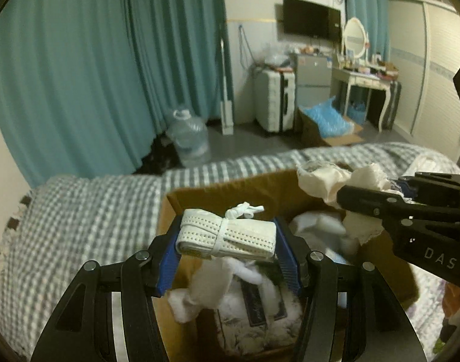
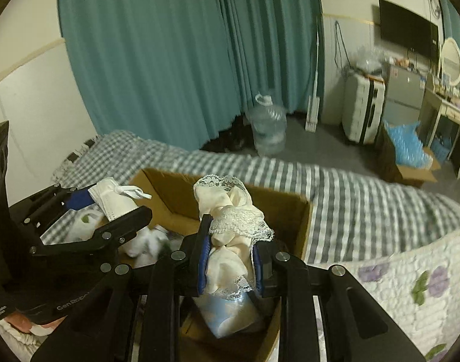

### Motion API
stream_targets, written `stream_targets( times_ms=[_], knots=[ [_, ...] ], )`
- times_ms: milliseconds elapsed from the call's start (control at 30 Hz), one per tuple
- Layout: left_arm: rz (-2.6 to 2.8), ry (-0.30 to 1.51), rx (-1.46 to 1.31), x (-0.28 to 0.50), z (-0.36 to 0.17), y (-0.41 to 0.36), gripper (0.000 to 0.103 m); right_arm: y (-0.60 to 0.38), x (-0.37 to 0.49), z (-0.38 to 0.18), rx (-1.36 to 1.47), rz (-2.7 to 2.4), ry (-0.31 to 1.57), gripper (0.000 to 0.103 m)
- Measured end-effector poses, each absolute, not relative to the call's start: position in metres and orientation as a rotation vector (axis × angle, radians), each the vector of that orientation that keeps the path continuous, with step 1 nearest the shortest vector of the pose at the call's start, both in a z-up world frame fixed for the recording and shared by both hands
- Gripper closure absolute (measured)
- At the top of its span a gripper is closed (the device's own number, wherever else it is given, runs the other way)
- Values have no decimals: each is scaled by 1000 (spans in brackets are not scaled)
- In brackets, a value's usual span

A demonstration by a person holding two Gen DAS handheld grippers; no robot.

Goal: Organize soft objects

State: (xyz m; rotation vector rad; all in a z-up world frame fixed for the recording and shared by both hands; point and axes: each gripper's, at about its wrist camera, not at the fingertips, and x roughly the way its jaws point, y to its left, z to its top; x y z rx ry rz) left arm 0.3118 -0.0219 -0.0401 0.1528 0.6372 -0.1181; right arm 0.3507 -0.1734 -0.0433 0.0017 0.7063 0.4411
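Observation:
My left gripper (image 1: 227,241) is shut on a folded white face mask bundle (image 1: 227,235) tied with its ear loops, held above an open cardboard box (image 1: 230,187) on the bed. The box holds white soft items (image 1: 245,274). My right gripper (image 2: 230,259) is shut on a cream lace-trimmed cloth (image 2: 227,211), held over the same box (image 2: 278,205). In the left wrist view the right gripper (image 1: 381,208) and its cloth (image 1: 335,181) are at the right. In the right wrist view the left gripper (image 2: 88,205) with the mask (image 2: 112,199) is at the left.
The box sits on a grey checked bedspread (image 1: 88,211). A floral quilt (image 2: 411,286) lies at the right. Beyond the bed are teal curtains (image 1: 94,60), a water jug (image 1: 189,138), a white suitcase (image 1: 275,102), a box of blue packing (image 1: 329,123) and a dressing table (image 1: 365,81).

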Motion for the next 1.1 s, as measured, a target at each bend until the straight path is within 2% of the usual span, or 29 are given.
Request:
stream_targets(
  times_ms=[167,300,333,367,400,433,467,700,1000,1100],
  knots=[
    [-96,671,155,323,-63,-22,47,-174,359,-60,2,433,716,81],
    [-99,659,144,321,-61,-22,44,-175,360,-59,14,419,708,80],
    [-91,653,142,320,-59,-21,42,-176,360,-58,22,414,710,78],
    [-87,655,143,321,-59,-21,38,-176,359,-56,28,406,710,68],
    [-89,663,146,323,-59,-20,30,-177,358,-54,36,394,708,59],
    [-89,670,147,323,-58,-20,27,-178,358,-51,42,389,704,42],
    [-89,682,150,322,-57,-21,27,-182,355,-46,56,380,690,37],
    [-53,659,145,308,-18,-24,27,-198,320,18,70,365,602,37],
    [-42,401,157,206,121,-32,26,-222,210,155,54,343,385,37],
    [-30,303,154,162,163,-36,12,-229,157,198,24,315,311,37]
  ],
)
